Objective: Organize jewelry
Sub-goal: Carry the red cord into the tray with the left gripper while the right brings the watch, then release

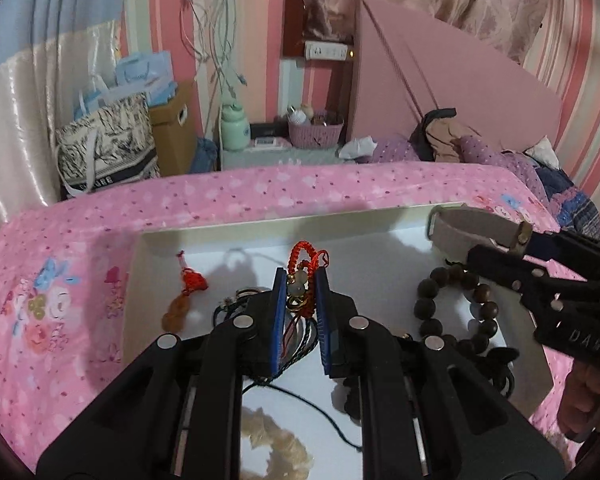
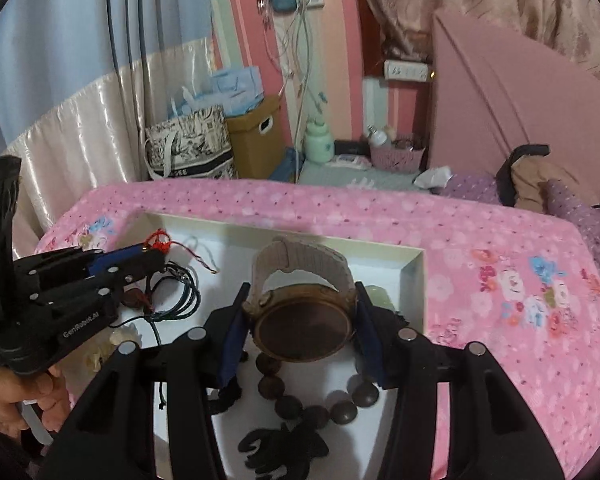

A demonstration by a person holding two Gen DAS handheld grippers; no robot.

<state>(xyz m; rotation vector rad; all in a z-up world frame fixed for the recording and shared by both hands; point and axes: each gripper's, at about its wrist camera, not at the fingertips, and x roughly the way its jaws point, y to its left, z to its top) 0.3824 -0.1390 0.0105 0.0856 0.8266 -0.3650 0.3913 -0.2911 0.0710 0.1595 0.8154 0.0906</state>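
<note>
A white tray [image 1: 260, 228] lies on the pink floral cloth. My left gripper [image 1: 300, 284] is shut on a red cord bracelet [image 1: 302, 260] with a pale bead, held above the tray's middle. My right gripper [image 2: 300, 300] is shut on a watch [image 2: 304, 328] with a bronze case and beige strap, over the tray's right part; it shows at the right in the left wrist view [image 1: 472, 224]. A dark wooden bead bracelet [image 1: 440, 300] lies under it. A red-tasselled amber pendant [image 1: 180, 304] lies at the tray's left.
Dark cords [image 2: 176, 292], a black hair claw [image 2: 284, 448] and a pale fluffy scrunchie [image 1: 276, 444] also lie in the tray. The table's far edge faces a bag [image 1: 108, 148], a cardboard box [image 1: 176, 124] and a pink board [image 1: 440, 80].
</note>
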